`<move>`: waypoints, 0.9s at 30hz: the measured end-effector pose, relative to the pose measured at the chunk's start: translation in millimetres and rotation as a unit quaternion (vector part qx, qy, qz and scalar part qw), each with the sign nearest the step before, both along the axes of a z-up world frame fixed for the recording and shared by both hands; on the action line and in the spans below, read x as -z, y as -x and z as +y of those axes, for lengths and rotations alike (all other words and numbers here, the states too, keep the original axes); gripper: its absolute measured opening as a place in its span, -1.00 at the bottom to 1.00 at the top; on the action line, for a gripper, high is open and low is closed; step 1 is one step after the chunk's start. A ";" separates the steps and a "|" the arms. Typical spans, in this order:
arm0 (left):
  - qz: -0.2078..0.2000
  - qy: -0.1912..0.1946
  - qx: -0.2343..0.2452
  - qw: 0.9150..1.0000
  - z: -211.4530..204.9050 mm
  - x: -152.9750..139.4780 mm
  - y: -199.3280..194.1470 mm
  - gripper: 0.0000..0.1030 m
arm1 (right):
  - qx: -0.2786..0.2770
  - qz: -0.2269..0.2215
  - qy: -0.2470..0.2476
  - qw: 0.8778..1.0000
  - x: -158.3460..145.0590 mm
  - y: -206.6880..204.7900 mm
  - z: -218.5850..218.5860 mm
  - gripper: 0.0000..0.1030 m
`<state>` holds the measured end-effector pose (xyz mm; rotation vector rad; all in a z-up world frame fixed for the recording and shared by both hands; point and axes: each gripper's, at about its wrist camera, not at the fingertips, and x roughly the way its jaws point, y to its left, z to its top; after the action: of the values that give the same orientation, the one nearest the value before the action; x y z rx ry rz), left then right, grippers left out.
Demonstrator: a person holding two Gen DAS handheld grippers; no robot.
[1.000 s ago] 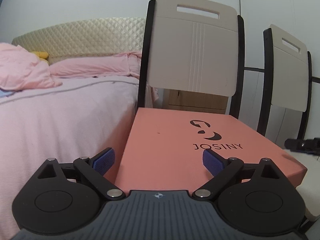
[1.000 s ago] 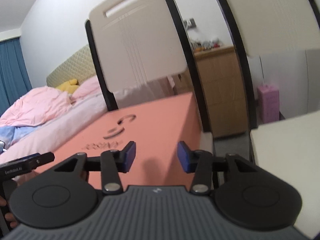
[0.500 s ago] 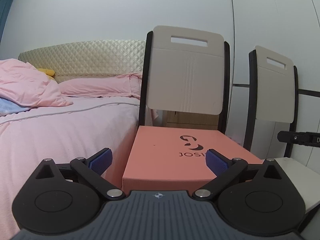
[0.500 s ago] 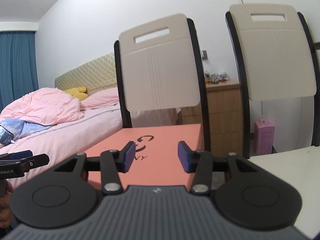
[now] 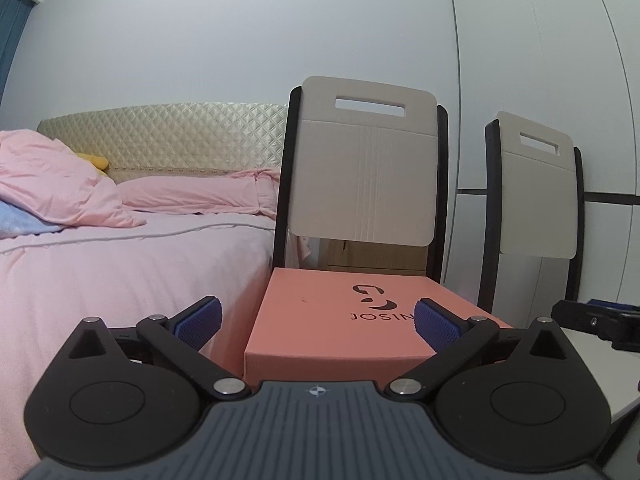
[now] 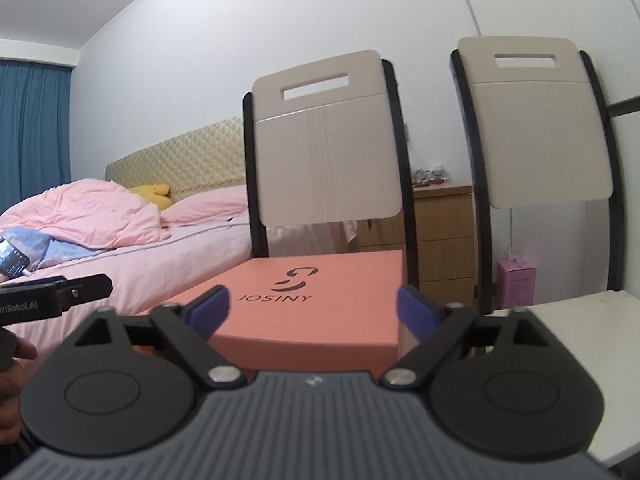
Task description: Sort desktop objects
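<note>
Fingers first: my left gripper [image 5: 318,320] is spread wide and holds nothing, its blue pads either side of the near edge of the pink box [image 5: 352,316] without touching it. My right gripper [image 6: 312,312] is also wide open and empty, and it too frames the box [image 6: 320,304]. The box lies flat on the seat of the nearer chair [image 5: 362,160], lid up, with a dark logo on top. From the right camera I read the whole word JOSINY; from the left one my right-hand pad hides the last letter. Each camera catches the other gripper at its edge. Beside the box, a white worktop [image 6: 580,344] shows on the right. A second chair [image 6: 536,128] stands beyond it. Only the right camera shows the wooden drawers [image 6: 440,236], a small pink carton [image 6: 516,280] on the floor and the blue curtain [image 6: 32,140]. Both show the pink bed [image 5: 120,272] to the left.
</note>
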<state>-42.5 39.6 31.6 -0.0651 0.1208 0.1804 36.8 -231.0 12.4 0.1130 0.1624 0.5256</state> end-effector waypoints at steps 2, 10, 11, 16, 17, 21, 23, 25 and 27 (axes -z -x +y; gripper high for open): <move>-0.001 0.001 -0.002 1.000 0.0 1.0 -0.3 1.00 | 0.009 -0.004 0.002 1.000 2.7 2.3 0.6 0.89; -0.003 0.004 -0.012 1.000 0.2 5.1 -1.6 1.00 | 0.027 -0.009 -0.007 1.000 7.1 9.9 0.0 1.00; -0.003 0.004 -0.013 1.000 0.2 5.6 -1.8 1.00 | 0.027 -0.008 -0.009 1.000 7.1 9.9 0.0 1.00; 0.003 0.002 -0.021 1.000 -0.7 7.5 -4.2 1.00 | 0.027 -0.007 -0.011 1.000 5.5 12.1 -0.7 1.00; 0.002 0.001 -0.024 1.000 -0.9 7.8 -4.3 1.00 | 0.027 -0.007 -0.010 1.000 5.3 12.1 -1.0 1.00; 0.006 -0.004 -0.030 1.000 -1.5 9.0 -5.1 1.00 | 0.031 -0.005 -0.009 0.999 5.2 13.3 -2.9 1.00; 0.008 -0.006 -0.031 0.999 -1.8 9.6 -5.8 1.00 | 0.031 -0.004 -0.008 0.999 4.9 13.3 -3.4 1.00; 0.010 -0.007 -0.029 1.000 -2.1 10.1 -6.0 1.00 | 0.033 -0.004 -0.008 0.999 4.8 14.1 -4.6 1.00; 0.011 -0.007 -0.027 1.000 -2.4 10.3 -6.2 1.00 | 0.034 -0.006 -0.007 0.999 4.5 15.0 -5.2 1.00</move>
<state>-36.3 37.2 21.3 -0.0518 0.1398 0.2368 21.8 -236.2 7.9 0.1289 0.1426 0.4593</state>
